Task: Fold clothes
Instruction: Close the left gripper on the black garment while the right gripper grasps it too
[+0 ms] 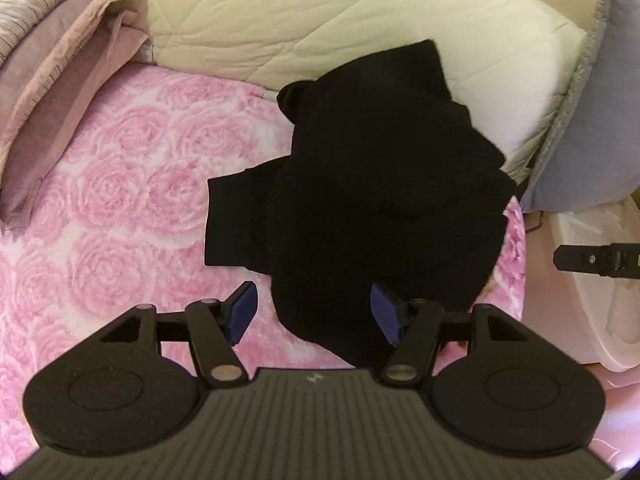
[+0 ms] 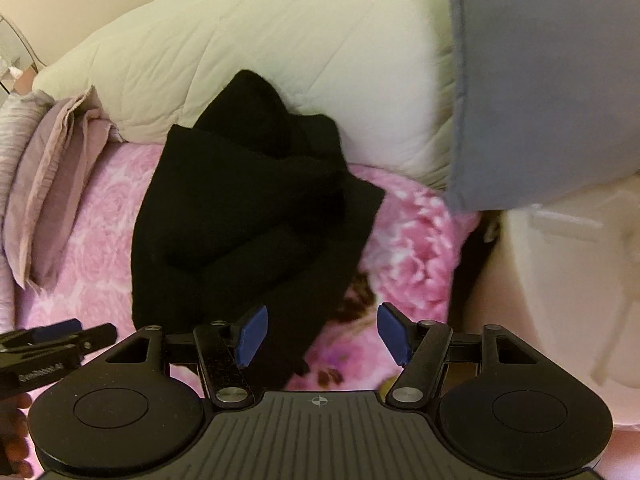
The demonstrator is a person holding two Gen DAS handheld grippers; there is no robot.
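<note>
A black garment (image 1: 360, 184) lies bunched in a heap on a pink rose blanket (image 1: 120, 168), its far end riding up against a cream quilt (image 1: 304, 12) behind it. One flat, squared flap sticks out from the heap on the side nearer a stack of mauve pillows (image 1: 52, 92), which sits well apart from the garment at the blanket's edge. A grey-blue cushion (image 2: 552, 80) stands on the opposite side of the garment, next to the quilt, and a white tub (image 2: 568, 280) is beyond the blanket's edge below that cushion. The left gripper (image 1: 314, 312) hovers at the garment's near end with its blue pads spread wide, the cloth between them but not pinched. The right gripper (image 2: 324, 334) is likewise spread and empty, one pad over the garment's near corner, the other over the blanket.
</note>
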